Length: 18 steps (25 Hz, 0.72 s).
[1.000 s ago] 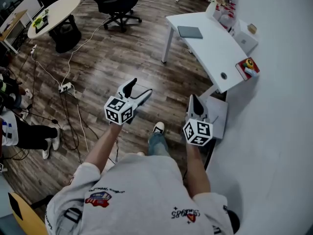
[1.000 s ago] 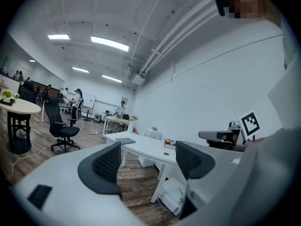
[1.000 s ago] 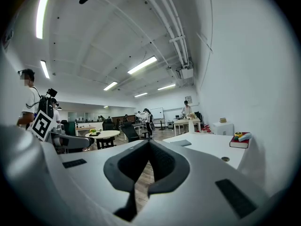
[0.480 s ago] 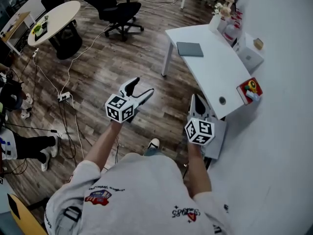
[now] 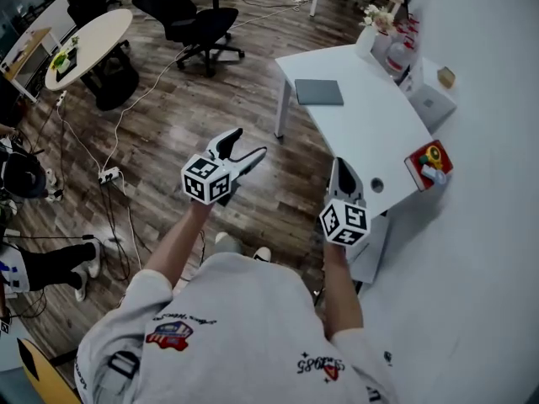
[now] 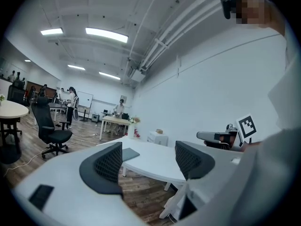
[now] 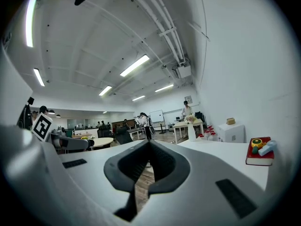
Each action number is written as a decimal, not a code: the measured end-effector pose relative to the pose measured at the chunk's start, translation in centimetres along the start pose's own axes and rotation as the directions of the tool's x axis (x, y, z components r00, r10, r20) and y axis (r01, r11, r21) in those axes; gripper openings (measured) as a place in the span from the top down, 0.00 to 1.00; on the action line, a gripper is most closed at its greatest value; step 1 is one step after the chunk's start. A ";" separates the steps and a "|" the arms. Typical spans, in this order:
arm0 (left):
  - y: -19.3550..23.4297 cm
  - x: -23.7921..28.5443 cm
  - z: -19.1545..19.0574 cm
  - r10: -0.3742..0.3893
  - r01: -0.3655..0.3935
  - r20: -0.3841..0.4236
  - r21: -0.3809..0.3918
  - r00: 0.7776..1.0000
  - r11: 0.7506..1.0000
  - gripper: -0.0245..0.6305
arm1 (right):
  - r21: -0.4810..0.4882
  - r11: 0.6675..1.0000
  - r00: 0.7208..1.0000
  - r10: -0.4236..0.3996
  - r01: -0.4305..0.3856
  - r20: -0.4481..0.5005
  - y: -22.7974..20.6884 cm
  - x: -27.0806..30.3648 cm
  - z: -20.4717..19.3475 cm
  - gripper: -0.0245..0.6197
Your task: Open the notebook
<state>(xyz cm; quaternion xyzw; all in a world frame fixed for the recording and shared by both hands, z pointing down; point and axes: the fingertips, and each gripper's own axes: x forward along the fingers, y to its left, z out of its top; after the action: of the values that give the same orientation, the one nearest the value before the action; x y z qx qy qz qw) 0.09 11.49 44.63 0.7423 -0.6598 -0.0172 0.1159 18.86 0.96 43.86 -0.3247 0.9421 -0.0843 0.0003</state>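
A closed grey notebook [image 5: 319, 92] lies flat on the white desk [image 5: 362, 116], toward its far left end. It also shows small between the jaws in the left gripper view, as the notebook [image 6: 130, 153]. My left gripper [image 5: 244, 148] is held over the wooden floor, well short of the desk, open and empty. My right gripper [image 5: 340, 170] hovers at the desk's near edge, shut with nothing in it. In its own view the right gripper [image 7: 149, 160] has its jaws pressed together.
A red book [image 5: 428, 162] with small items on top lies at the desk's right. A flower vase [image 5: 375, 28] and a white box [image 5: 429, 98] stand at the back. An office chair [image 5: 192, 15], a round table [image 5: 82, 34] and floor cables [image 5: 114, 171] lie left.
The person has stepped toward the desk, so desk and notebook sit closer to the grippers. Both grippers keep their pose: left open, right shut.
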 end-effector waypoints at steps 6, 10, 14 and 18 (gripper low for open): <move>0.5 3.2 -0.6 -0.058 0.058 0.005 -0.095 0.998 0.994 0.43 | 0.017 0.998 0.998 -0.065 0.066 -0.005 -3.0 -0.3 -1.0 0.97; 2.0 6.0 -0.7 -0.097 0.098 0.010 -0.130 0.995 0.987 0.44 | 0.027 0.991 0.992 -0.130 0.130 0.002 -4.9 0.0 -1.2 0.97; 3.9 9.9 -0.7 -0.140 0.140 0.015 -0.179 0.990 0.974 0.44 | 0.035 0.982 0.983 -0.183 0.183 -0.023 -6.8 1.7 -2.0 0.97; 6.5 13.3 -1.1 -0.171 0.169 0.012 -0.250 0.985 0.953 0.44 | 0.012 0.977 0.976 -0.210 0.211 -0.048 -7.7 4.1 -1.9 0.97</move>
<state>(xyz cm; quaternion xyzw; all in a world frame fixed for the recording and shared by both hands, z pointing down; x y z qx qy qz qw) -4.29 -2.10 48.69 0.7758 -0.5854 -0.1067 0.2100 20.22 -7.18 47.20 -0.4206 0.9014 -0.0994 -0.0278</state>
